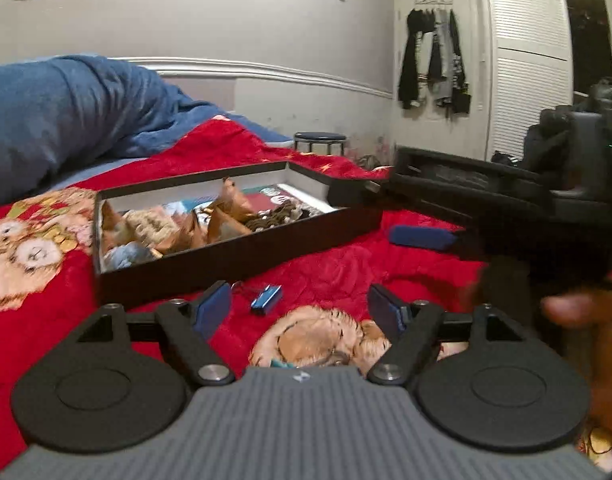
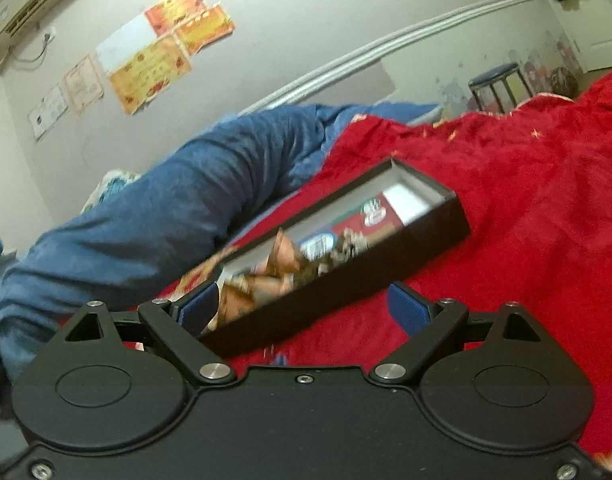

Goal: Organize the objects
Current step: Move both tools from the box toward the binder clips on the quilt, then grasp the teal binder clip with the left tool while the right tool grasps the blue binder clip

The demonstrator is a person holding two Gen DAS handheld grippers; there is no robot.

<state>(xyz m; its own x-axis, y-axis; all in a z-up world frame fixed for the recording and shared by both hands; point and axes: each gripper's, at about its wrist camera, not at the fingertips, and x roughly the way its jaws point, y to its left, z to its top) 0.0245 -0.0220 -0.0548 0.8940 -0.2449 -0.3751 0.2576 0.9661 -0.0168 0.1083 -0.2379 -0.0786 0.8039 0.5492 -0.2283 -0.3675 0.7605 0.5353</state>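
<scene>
A shallow black box (image 1: 225,264) lies on the red bedspread (image 1: 338,268), holding brown folded wrappers, cards and a dark tangle. In front of it lies a small blue metal stick (image 1: 267,299) with a ring at its end. My left gripper (image 1: 299,309) hovers just before the stick, open and holding nothing. My right gripper (image 1: 398,212) reaches in from the right at the box's right end. In the right wrist view the right gripper (image 2: 306,312) is open, with the box's (image 2: 346,292) near corner between its blue pads (image 2: 410,312); neither pad presses on it.
A rolled blue quilt (image 1: 65,112) lies behind the box on the left. A round stool (image 1: 320,140) stands past the bed's far edge, and clothes hang on a door (image 1: 434,60). A hand (image 1: 578,312) holds the right gripper. The bedspread has bear prints (image 1: 33,252).
</scene>
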